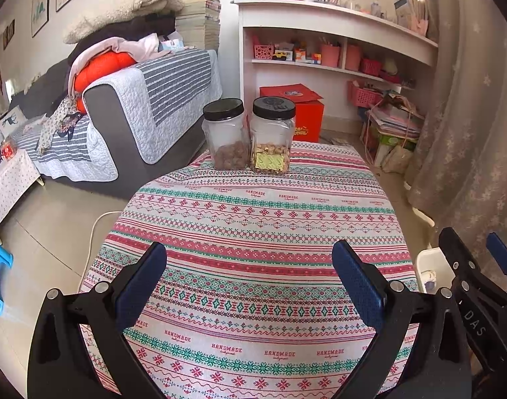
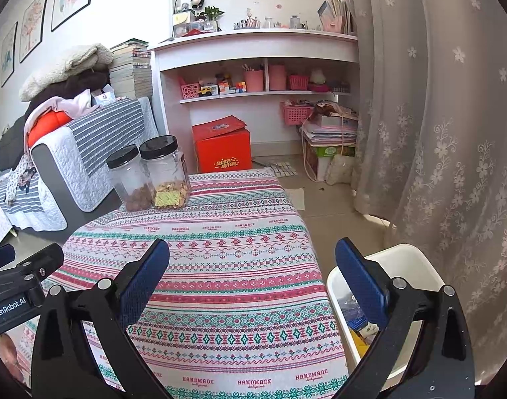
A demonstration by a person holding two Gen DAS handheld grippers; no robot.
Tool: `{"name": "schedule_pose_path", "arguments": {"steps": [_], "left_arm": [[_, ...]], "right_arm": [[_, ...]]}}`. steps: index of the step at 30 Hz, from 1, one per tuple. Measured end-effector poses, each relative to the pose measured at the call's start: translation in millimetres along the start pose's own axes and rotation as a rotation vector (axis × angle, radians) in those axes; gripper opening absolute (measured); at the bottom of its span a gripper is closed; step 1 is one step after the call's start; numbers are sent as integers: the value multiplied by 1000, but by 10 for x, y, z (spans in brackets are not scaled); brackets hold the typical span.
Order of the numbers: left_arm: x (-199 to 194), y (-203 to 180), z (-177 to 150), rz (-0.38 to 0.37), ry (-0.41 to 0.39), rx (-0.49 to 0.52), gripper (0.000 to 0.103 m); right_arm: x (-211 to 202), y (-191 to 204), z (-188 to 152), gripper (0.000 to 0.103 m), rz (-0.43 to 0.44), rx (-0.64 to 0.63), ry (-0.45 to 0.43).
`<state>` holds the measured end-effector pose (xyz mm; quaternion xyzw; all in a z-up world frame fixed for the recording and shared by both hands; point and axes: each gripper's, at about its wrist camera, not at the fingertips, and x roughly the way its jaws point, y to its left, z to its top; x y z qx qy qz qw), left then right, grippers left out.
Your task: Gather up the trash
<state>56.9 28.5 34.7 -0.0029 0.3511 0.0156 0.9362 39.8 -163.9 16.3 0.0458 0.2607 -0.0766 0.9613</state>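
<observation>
Both grippers were released and held nothing: left gripper hung over the patterned cloth on the counter, right gripper over the counter's right edge, one finger above the bin.

Trash: all we could see sat already in the white bin, just beside the counter on the floor, blue and yellow wrappers by the look of it. We saw no loose trash on the cloth, so we judged the job near done or done.

Risks from here, as we read it:
- The only things left on the counter were two jars with black lids at the far edge, touching each other, part full of nuts or snacks. Mistaking them for trash was the main failure.
- A sweep toward them could have knocked them off the far edge.
- The bin looked light; the right gripper catching its rim could have tipped it.
- The busy cloth could have hidden small scraps from us.
</observation>
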Motion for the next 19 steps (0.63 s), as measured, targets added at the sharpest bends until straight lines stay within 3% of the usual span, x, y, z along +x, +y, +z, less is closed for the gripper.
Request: {"name": "schedule_pose_path", "arguments": {"steps": [7,19], "left_arm": [[0,-34,-5,-31,-12,16,91],[14,-107,-41,-4,2,35,94]], "right_arm": [[2,-6,-1,96,-2,2,2],[13,-23,-1,96,-4,0,6]]}}
